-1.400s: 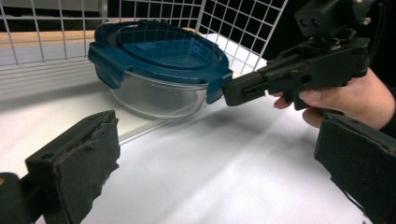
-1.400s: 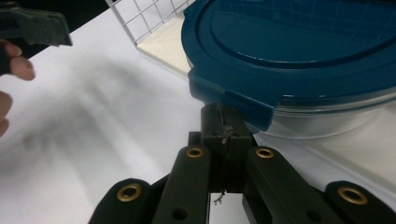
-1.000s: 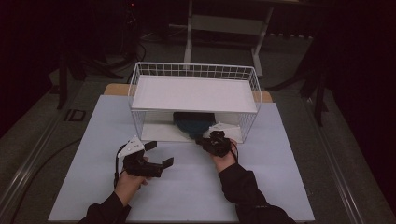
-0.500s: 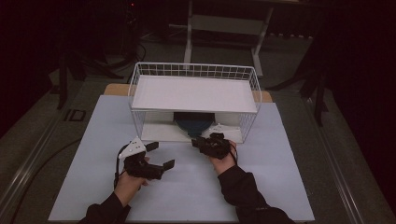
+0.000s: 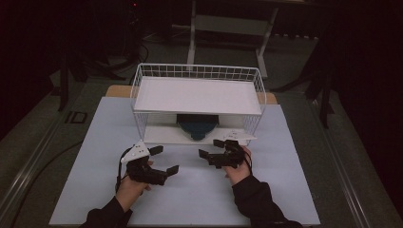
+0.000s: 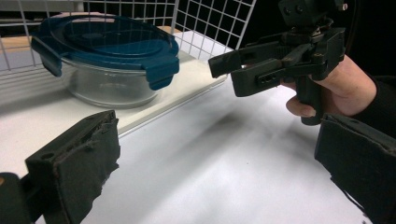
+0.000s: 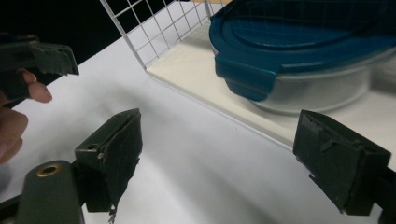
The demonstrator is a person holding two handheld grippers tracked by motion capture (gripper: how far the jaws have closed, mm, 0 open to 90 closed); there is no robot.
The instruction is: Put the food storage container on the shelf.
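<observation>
A round glass container with a blue clip lid (image 5: 197,125) (image 6: 107,51) (image 7: 303,51) sits on the lower shelf of a white wire rack (image 5: 197,95). My right gripper (image 5: 211,148) (image 7: 226,154) hovers over the table just in front of that shelf. Its jaws have just been opening; they stand wide apart with nothing between them, clear of the container. My left gripper (image 5: 165,159) (image 6: 215,158) is lower left of it, open and empty above the white tabletop. The right gripper (image 6: 261,65) also appears across from it in the left gripper view.
The rack's upper level is a flat white tray (image 5: 199,92) with wire walls. The white table surface (image 5: 199,199) spreads around both hands. A dark floor and a metal stand (image 5: 233,23) lie beyond the table.
The right gripper has drawn back a little from the lower shelf and its jaws have gone from shut to wide open. The container stays on the shelf. The left hand has not moved.
</observation>
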